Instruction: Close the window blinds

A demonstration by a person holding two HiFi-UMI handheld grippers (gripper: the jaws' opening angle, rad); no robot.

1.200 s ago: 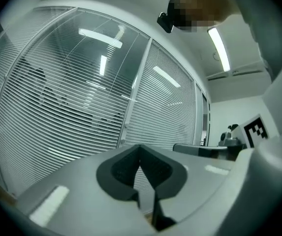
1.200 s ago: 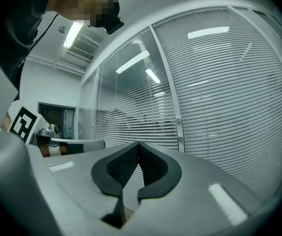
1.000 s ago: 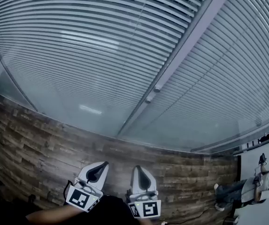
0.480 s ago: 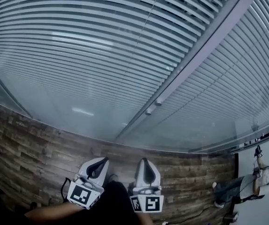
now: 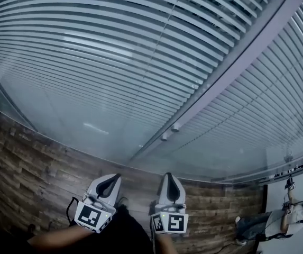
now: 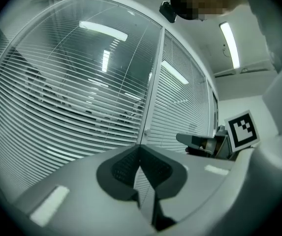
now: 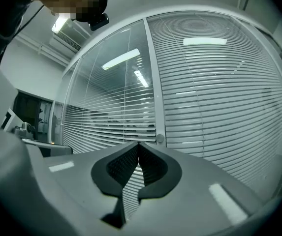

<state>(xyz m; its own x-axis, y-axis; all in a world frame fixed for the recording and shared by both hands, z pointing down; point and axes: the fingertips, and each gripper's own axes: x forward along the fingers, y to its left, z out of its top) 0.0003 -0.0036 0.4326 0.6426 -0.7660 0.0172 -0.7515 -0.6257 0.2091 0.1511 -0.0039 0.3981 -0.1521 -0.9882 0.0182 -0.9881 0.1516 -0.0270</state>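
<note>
White slatted blinds [image 5: 114, 52] hang behind the glass of the left pane, and I can see through between their slats. The right pane's blinds [image 5: 270, 105] look flatter and more closed. A pale frame post [image 5: 236, 62] divides the panes and carries two small round knobs [image 5: 175, 126]. One knob [image 7: 159, 138] shows just beyond my right jaws. My left gripper [image 5: 116, 176] and right gripper [image 5: 168, 174] sit side by side low in the head view, pointing at the window and apart from it. Both are shut with nothing between the tips, which also meet in the left gripper [image 6: 140, 146] and right gripper [image 7: 138, 144] views.
Dark wooden plank floor [image 5: 29, 179] runs along the foot of the glass. A person sits at the far lower right [image 5: 294, 216] by a white wall. Ceiling lights reflect in the glass [image 5: 95, 128].
The head view has swung upward along the window, so the post's knobs sit lower in the frame. Both grippers stay shut; the right one has shifted slightly right.
</note>
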